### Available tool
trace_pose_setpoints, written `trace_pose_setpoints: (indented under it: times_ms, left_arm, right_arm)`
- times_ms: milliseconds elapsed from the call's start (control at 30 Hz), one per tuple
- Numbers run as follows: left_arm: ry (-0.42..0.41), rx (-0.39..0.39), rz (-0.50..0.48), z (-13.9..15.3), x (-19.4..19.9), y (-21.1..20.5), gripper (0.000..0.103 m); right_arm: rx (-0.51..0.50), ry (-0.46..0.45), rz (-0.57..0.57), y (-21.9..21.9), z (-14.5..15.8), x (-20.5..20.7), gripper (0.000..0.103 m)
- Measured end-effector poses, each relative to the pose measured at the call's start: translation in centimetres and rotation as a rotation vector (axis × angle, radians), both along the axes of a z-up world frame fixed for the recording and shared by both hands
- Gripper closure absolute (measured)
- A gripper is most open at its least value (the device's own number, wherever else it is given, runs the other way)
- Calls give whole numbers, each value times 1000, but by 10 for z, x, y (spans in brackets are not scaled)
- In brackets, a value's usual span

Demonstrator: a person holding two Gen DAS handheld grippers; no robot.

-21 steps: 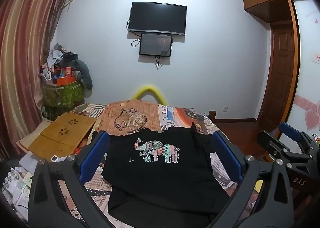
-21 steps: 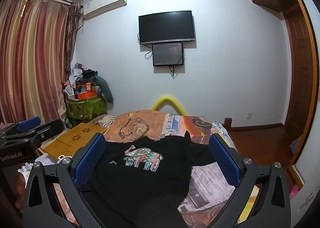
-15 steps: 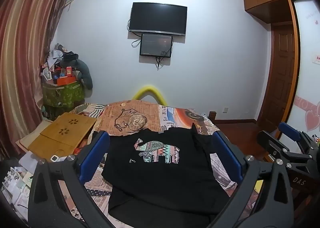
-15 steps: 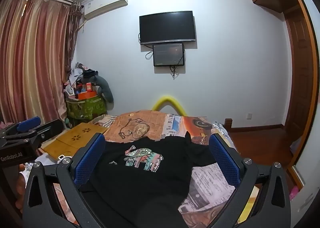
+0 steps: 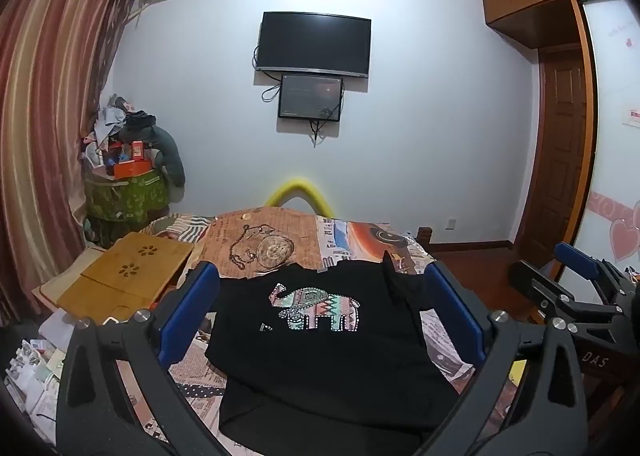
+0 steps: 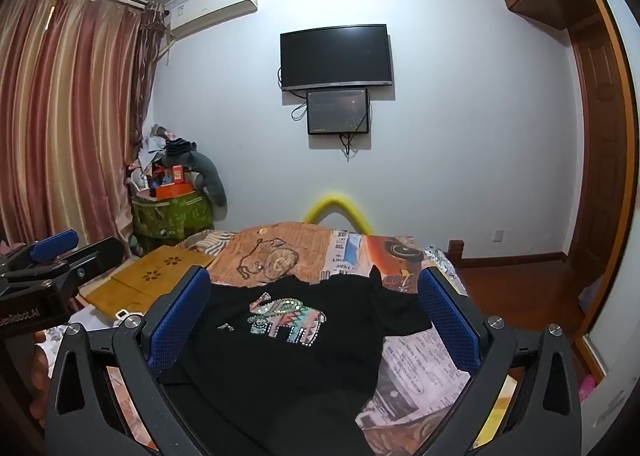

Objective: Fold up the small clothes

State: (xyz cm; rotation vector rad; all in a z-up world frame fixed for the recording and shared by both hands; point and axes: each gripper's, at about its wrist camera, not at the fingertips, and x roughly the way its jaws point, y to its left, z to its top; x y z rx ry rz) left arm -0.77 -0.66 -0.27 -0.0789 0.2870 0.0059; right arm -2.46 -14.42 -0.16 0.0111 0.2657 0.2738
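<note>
A small black T-shirt (image 5: pixel 320 352) with a patterned elephant print (image 5: pixel 316 308) lies spread on a bed with a printed cover (image 5: pixel 260 244). It also shows in the right wrist view (image 6: pixel 288 356). My left gripper (image 5: pixel 320 292) is open and empty, held above the shirt's near part. My right gripper (image 6: pixel 314 292) is open and empty, likewise above the shirt. The right gripper shows at the right edge of the left wrist view (image 5: pixel 576 288). The left gripper shows at the left edge of the right wrist view (image 6: pixel 56 256).
A wooden lap tray (image 5: pixel 128 280) lies on the bed's left side. Papers (image 5: pixel 36 368) lie at the near left. A cluttered green bin (image 5: pixel 124 191) stands by the curtains. A TV (image 5: pixel 314 43) hangs on the far wall. A wooden door (image 5: pixel 560 159) is at the right.
</note>
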Motion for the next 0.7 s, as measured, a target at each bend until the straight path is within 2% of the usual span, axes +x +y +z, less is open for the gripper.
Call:
trace_pose_setpoints:
  times_ms: [700]
  left_arm:
    - [-10, -8, 6, 0, 0, 5, 0]
  right_arm:
    - [4, 2, 8, 4, 4, -2, 0]
